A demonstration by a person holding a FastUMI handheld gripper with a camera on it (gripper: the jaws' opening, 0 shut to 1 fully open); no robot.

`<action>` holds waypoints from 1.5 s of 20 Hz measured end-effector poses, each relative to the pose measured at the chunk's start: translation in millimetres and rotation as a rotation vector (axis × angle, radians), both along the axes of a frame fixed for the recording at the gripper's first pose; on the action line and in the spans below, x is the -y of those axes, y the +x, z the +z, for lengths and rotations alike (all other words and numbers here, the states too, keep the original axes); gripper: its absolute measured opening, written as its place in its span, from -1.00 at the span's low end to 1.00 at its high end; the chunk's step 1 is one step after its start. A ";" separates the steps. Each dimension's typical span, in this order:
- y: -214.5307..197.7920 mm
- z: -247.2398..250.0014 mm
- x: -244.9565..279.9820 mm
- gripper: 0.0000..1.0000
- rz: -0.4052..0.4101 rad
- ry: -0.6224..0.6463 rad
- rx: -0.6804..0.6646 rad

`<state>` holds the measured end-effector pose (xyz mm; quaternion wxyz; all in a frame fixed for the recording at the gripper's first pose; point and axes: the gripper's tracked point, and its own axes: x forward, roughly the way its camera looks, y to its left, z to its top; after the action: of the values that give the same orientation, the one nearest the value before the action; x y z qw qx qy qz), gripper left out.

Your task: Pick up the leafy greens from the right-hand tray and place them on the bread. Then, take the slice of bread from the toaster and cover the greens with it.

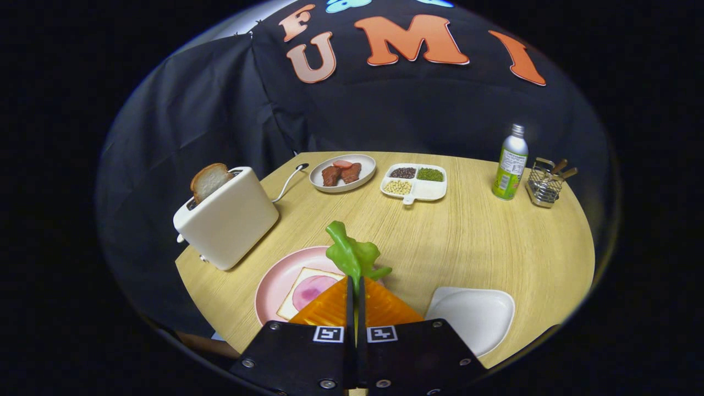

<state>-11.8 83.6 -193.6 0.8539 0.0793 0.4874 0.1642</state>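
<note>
Bench [484, 231]: it carried all your things.
Toaster [228, 220]: the second slice [209, 180] stood in its slot, untouched.
Plate [275, 280]: pink, beside the toaster, with the bread [308, 289] bare of greens.
Tray [473, 316]: white, right of the plate, emptied.
Tongs [356, 286]: you had them pinched on the greens [352, 253], just over the bread.
Left: lay the greens, then cover.

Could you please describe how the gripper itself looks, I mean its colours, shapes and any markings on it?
The gripper has two translucent orange fingers, ribbed and wedge-shaped, narrowing toward the tips. Behind them sit two flat black plates fastened with silver screws. Each plate carries a small square black-and-white marker near the inner edge.
</note>
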 end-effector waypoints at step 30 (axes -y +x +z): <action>-10.5 -16.1 -75.8 -0.48 0.090 -0.019 -0.085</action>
<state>-22.3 159.4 -209.7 0.8251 0.0561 0.5276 0.1941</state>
